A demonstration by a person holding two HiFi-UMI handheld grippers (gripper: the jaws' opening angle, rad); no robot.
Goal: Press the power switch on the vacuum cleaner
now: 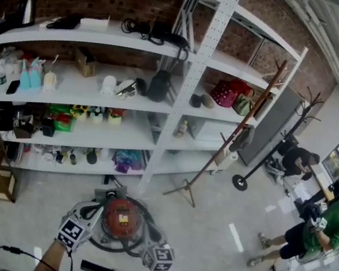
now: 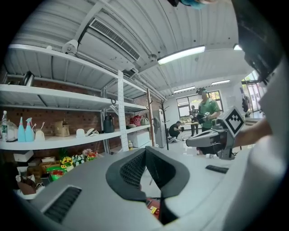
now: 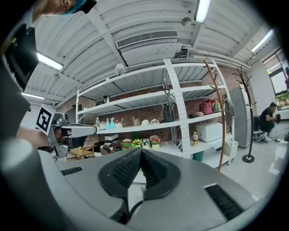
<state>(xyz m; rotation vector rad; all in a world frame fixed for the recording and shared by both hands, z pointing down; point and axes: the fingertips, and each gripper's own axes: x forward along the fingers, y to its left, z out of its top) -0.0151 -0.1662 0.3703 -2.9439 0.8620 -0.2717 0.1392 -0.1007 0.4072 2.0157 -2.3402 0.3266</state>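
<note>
- Vacuum cleaner (image 1: pixel 121 216): it sits on the floor (image 1: pixel 217 235), directly below you and just in front of the bottom shelf of the shelving (image 1: pixel 185 96), near its perforated white upright.
- Its body reads as a round canister with a red top. Seen from above it is near-circular, so no long axis can be made out.
- A yellow-edged label shows on the red top. A grey fitting stands at the side of the body facing the shelving. You cannot tell which end is the front.
- A dark hose (image 1: pixel 107 244) loops round the body on the side towards you.
- The power switch cannot be picked out in any view.
- Left gripper (image 2: pixel 145 152): the jaws are closed, with the pad tips meeting and nothing between them. It is above the canister's left side, and a bit of red shows through the gap behind the tips. You cannot tell whether it touches the vacuum.
- Right gripper (image 3: pixel 141 152): the jaws are closed tip to tip and empty. It is over the canister's right, near side, and it points out towards the shelving.
- The two grippers flank the canister, and each shows in the other's view.
- Off to the right, well apart, a person in green (image 1: pixel 336 223) stands on the floor.
</note>
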